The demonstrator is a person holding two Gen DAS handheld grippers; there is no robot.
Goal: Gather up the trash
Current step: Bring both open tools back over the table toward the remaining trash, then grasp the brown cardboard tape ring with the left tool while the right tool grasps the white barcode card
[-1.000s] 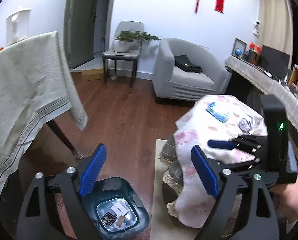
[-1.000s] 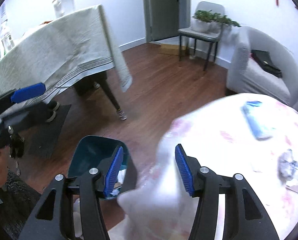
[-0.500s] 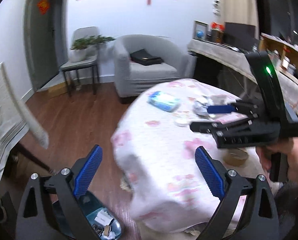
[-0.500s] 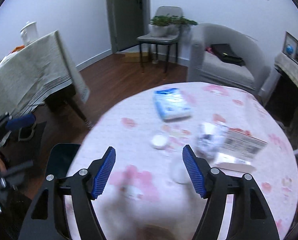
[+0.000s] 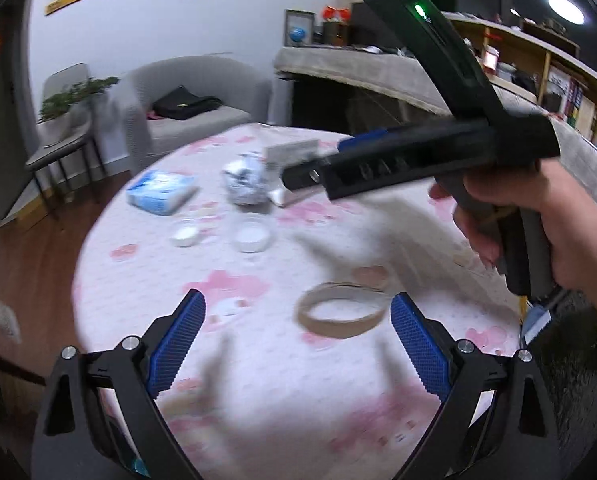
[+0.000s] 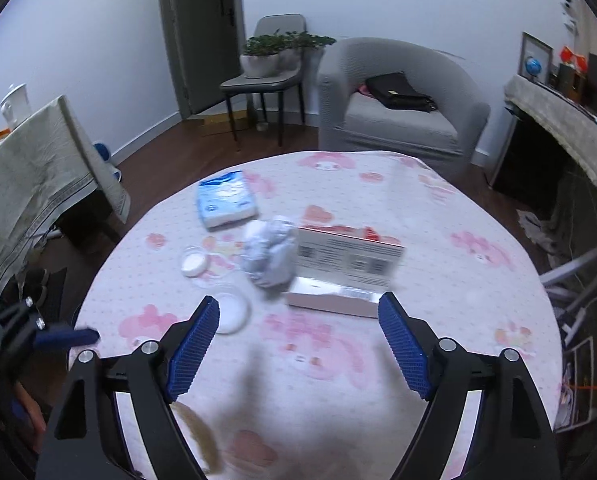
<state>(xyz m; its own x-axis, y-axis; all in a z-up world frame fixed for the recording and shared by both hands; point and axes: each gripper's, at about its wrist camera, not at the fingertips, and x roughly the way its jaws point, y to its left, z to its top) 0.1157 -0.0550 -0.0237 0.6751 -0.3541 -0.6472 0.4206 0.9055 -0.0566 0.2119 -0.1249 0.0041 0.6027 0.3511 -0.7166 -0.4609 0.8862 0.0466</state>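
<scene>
Trash lies on a round table with a pink-patterned cloth [image 5: 258, 420] [image 6: 478, 280]. A brown cardboard tape ring [image 5: 342, 311] lies just ahead of my open, empty left gripper [image 5: 298, 340]. A crumpled white wad [image 6: 268, 254] [image 5: 245, 179], two small clear lids [image 6: 194, 262] [image 6: 232, 312] and a flat white box [image 6: 344, 268] lie ahead of my open, empty right gripper [image 6: 298, 344]. The right gripper also shows in the left wrist view [image 5: 330, 160], held over the box.
A blue-white tissue pack [image 6: 226, 200] [image 5: 160, 192] lies at the table's far left. A grey armchair [image 6: 398, 108], a chair with a plant [image 6: 274, 64] and a cloth-covered table [image 6: 38, 168] stand around. A shelf counter [image 5: 378, 68] runs along the right.
Both grippers have swung from the floor bin at the left up over the round table. The bin has left view; the tape ring and box have come into view.
</scene>
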